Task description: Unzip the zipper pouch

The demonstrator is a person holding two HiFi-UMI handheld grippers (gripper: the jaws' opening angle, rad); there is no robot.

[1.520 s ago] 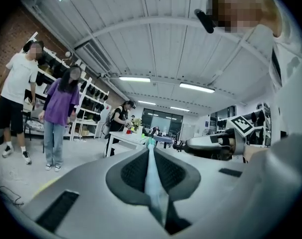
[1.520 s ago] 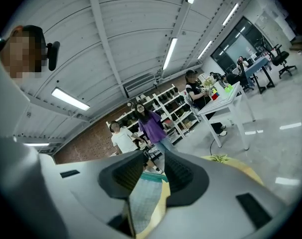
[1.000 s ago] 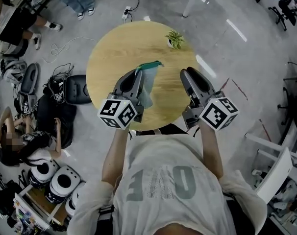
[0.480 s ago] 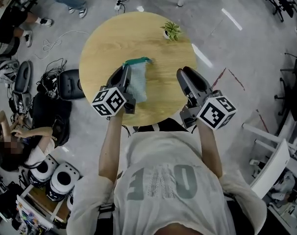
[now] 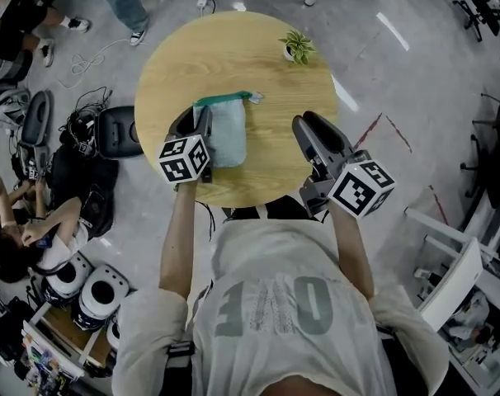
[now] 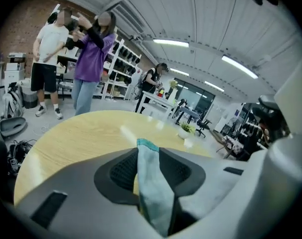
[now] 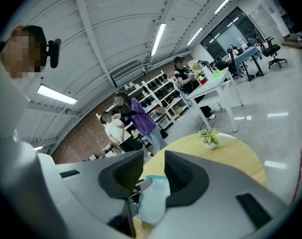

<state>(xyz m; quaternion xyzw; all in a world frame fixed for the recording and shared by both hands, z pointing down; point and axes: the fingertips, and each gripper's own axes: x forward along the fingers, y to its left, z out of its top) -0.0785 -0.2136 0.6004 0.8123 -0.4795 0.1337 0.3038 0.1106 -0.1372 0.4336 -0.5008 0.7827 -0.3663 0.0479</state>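
Note:
A pale teal zipper pouch (image 5: pixel 224 132) with a green zipper strip (image 5: pixel 225 99) along its far edge lies on the round wooden table (image 5: pixel 258 81). My left gripper (image 5: pixel 199 118) is at the pouch's left edge. In the left gripper view (image 6: pixel 148 156) a fold of the pouch (image 6: pixel 152 183) stands between the jaws, which are opening, and a gap shows beside the left pad. My right gripper (image 5: pixel 304 127) hovers open over the table to the right of the pouch, with nothing between its jaws (image 7: pixel 153 171). The pouch (image 7: pixel 153 198) shows beyond them.
A small potted plant (image 5: pixel 298 49) stands at the table's far right. Black bags and cables (image 5: pixel 93 143) lie on the floor to the left, next to seated people. White helmets (image 5: pixel 97 291) are at lower left. People stand beyond the table (image 6: pixel 88 59).
My left gripper carried the pouch leftward and down. The pouch now lies flat on the table instead of hanging from the jaws. The right gripper has hardly moved.

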